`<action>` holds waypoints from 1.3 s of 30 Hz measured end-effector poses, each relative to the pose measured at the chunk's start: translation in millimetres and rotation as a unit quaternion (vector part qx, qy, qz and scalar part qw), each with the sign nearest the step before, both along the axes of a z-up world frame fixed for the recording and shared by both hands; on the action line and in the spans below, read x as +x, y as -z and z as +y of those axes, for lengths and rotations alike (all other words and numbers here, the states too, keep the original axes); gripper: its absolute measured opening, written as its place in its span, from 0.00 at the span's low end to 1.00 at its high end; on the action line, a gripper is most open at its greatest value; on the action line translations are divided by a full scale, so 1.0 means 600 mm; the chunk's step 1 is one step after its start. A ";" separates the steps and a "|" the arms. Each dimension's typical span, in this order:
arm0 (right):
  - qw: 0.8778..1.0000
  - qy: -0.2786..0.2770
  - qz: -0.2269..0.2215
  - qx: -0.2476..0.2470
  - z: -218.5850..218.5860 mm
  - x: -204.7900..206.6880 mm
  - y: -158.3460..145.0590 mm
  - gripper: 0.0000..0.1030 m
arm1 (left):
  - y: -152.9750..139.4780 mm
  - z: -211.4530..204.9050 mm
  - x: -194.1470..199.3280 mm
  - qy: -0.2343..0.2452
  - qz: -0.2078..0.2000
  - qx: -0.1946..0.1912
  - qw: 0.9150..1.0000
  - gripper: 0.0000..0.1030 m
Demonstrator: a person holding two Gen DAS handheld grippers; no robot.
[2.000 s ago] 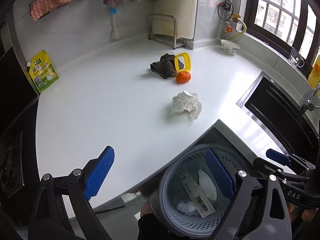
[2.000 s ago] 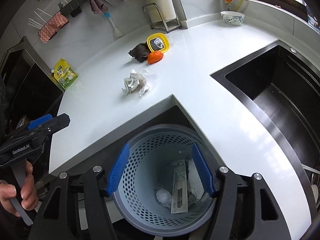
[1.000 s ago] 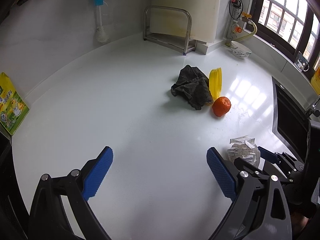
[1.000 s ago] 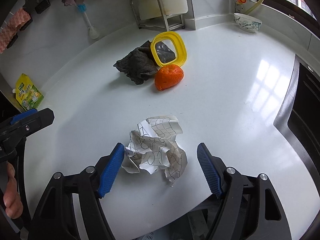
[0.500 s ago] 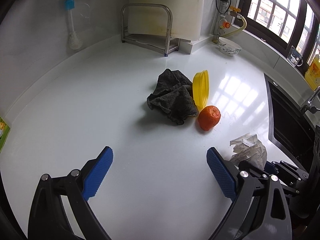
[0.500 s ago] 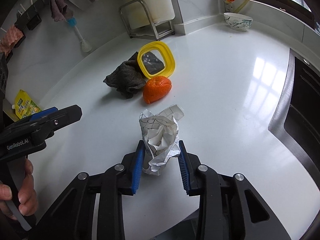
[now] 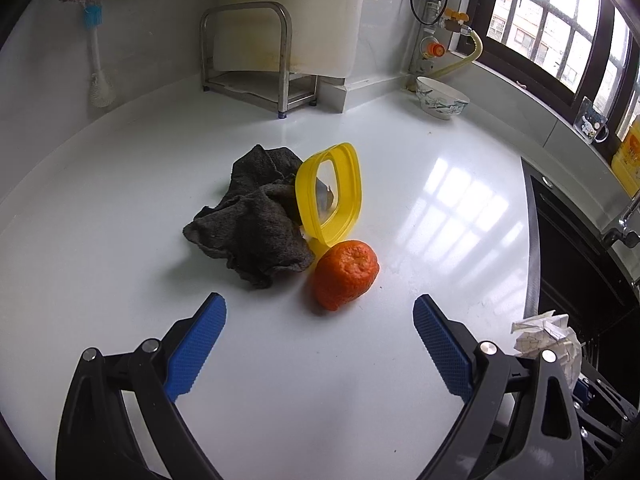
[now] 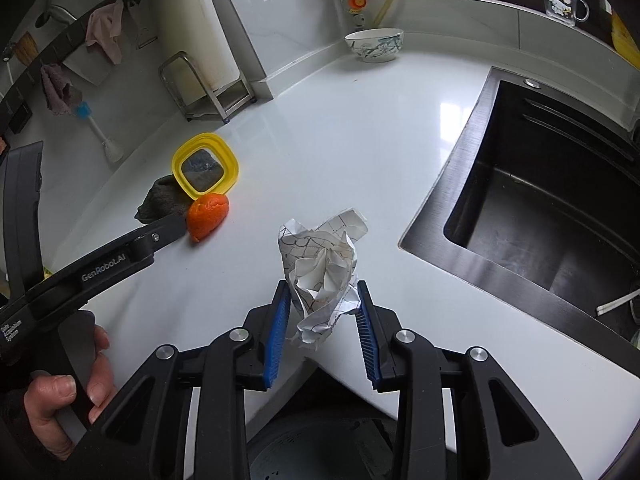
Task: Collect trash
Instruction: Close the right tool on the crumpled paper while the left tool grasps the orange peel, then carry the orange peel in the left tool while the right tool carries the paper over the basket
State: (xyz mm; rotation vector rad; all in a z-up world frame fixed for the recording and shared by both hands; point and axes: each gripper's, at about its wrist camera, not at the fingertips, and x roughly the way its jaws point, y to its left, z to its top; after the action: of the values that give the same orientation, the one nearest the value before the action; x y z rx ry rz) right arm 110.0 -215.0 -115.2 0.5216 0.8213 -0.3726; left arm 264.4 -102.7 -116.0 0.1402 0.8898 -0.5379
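My left claw [image 7: 316, 344] is spread, empty, just short of the orange peel [image 7: 345, 274] on the counter [image 7: 120, 200]; that piece is not yet picked up. My right claw [image 8: 323, 332] pinches the crumpled paper [image 8: 322, 272], lifted over the counter edge, bin [image 8: 320, 452] below; drop not yet done.

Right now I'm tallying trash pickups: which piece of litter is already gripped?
The crumpled paper, clamped between the right hand-held gripper pads. The orange peel lies loose on the counter, ahead of the open left hand-held gripper.
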 end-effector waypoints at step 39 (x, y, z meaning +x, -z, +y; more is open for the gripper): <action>0.999 -0.039 -0.019 0.007 0.012 -0.106 -0.062 0.31 | -0.057 0.035 -0.099 -0.026 -0.023 0.031 0.999 0.20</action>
State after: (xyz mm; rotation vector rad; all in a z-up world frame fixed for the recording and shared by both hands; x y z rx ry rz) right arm 46.1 -207.6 -78.3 0.5074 0.8057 -0.2852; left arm 204.9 -81.8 -81.8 0.1849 0.8642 -0.4568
